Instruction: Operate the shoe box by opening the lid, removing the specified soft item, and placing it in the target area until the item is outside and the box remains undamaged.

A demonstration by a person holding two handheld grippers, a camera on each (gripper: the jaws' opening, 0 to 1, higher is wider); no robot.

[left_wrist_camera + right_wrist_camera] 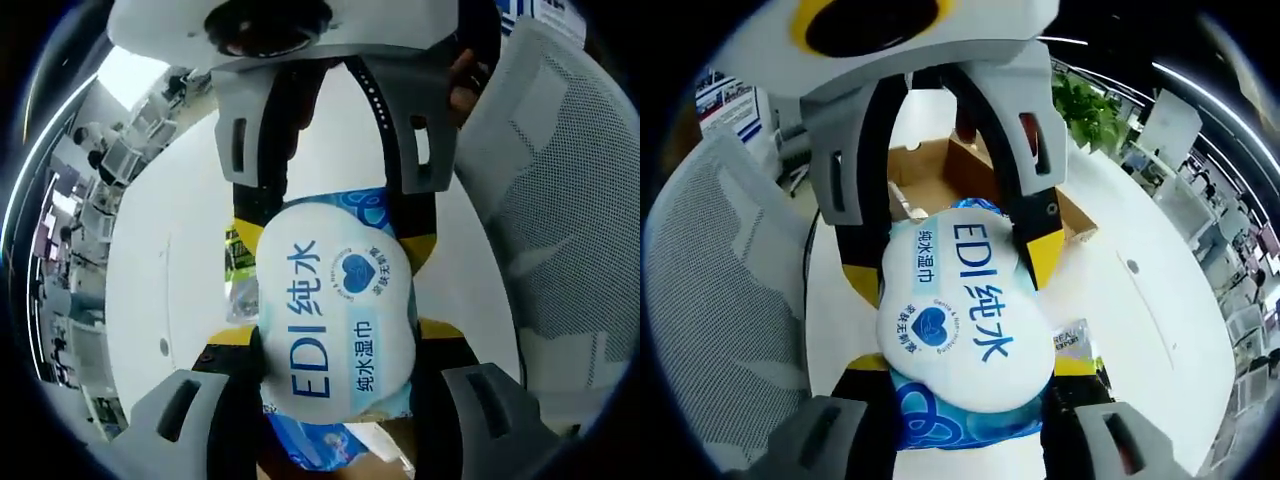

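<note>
A soft white-and-blue pack of wet wipes [335, 320] [960, 320] hangs in the air between the two grippers, which face each other. My left gripper [338, 340] rises from the bottom of the left gripper view, its yellow-tipped fingers [236, 338] pressed on the pack's sides. My right gripper [965, 368] clamps the pack's other end. Each gripper also enters the other's view from the top: the right gripper [335, 235] and the left gripper [950, 265]. Behind the pack, the brown cardboard shoe box [940, 165] stands open on the white table [1150, 290].
A small printed packet [1072, 340] lies on the table beside the pack. A grey mesh chair [560, 200] [720, 270] stands at the table's edge. A green plant [1090, 105] and office desks are farther off.
</note>
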